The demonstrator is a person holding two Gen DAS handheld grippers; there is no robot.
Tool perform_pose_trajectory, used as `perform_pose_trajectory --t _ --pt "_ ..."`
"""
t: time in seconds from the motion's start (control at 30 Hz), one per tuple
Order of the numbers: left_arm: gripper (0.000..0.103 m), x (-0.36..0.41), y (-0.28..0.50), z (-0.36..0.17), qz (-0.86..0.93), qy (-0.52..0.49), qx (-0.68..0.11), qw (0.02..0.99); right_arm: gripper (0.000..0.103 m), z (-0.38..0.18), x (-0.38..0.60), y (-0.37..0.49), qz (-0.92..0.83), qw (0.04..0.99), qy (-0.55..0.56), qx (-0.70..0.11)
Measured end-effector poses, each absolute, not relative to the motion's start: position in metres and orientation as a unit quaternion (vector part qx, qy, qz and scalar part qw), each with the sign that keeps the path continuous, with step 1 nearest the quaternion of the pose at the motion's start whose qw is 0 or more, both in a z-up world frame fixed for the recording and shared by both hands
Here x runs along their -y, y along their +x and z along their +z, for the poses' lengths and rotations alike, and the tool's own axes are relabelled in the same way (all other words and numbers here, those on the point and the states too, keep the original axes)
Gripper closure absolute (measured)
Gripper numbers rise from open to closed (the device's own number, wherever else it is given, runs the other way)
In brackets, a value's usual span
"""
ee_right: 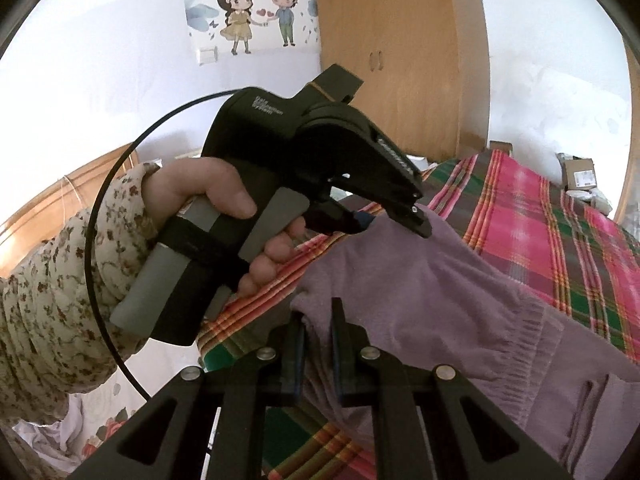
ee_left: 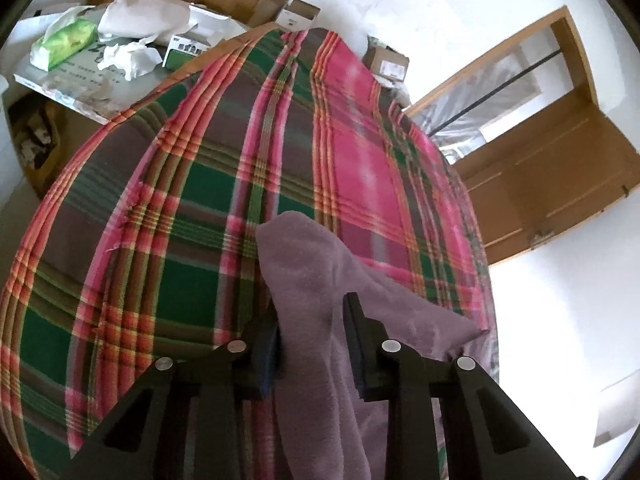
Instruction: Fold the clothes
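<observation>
I have both grippers, left gripper (ee_left: 312, 320) and right gripper (ee_right: 318, 332), clamped on the mauve knit garment (ee_right: 440, 280); it trails right across the plaid bed (ee_left: 180, 200).

We can read very little here. On the black body of the left gripper (ee_right: 394, 220), seen from the right wrist, we find small pale lettering in three short lines; it seems to say "Data Collection System", though we are not sure of it. The green tissue pack (ee_left: 64, 42) carries print too blurred for us to read. The flat white board (ee_left: 72, 80) under the crumpled paper bears large dark characters we cannot make out. The cardboard boxes (ee_left: 387, 65) have white labels, illegible to us.
</observation>
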State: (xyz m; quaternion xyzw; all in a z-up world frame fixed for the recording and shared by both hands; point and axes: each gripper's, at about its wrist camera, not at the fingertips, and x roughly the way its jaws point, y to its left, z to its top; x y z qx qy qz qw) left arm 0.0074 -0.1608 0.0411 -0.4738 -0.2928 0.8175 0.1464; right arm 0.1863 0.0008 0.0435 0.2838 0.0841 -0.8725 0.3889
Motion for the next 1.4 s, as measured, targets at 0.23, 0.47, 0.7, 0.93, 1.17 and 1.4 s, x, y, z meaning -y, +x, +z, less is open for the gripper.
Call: perform_pose_trajectory --t 0.23,0.47,0.7,0.93,1.17,1.4 --pt "0.074 0.149 0.012 0.063 0.821 -0.461 0.299 0.155 0.092 0.060 -0.020 0.186 -0.878 0.389 0.275 -0.055" --pt "0.074 0.124 0.013 0.092 0.827 -0.440 0.295 0.190 0.092 0.079 -0.050 0.183 -0.890 0.376 0.255 -0.024" --pt "0.074 0.095 0.011 0.114 0.829 -0.427 0.290 0.215 0.092 0.094 -0.073 0.173 -0.902 0.358 0.240 0.001" --pt "0.074 0.062 0.009 0.128 0.829 -0.416 0.289 0.235 0.092 0.102 -0.114 0.172 -0.911 0.335 0.235 0.048" --pt "0.074 0.025 0.002 0.137 0.823 -0.418 0.280 0.266 0.093 0.106 -0.150 0.179 -0.919 0.311 0.229 0.082" --pt "0.074 -0.012 -0.005 0.141 0.818 -0.422 0.261 0.291 0.093 0.109 -0.178 0.182 -0.926 0.285 0.222 0.108"
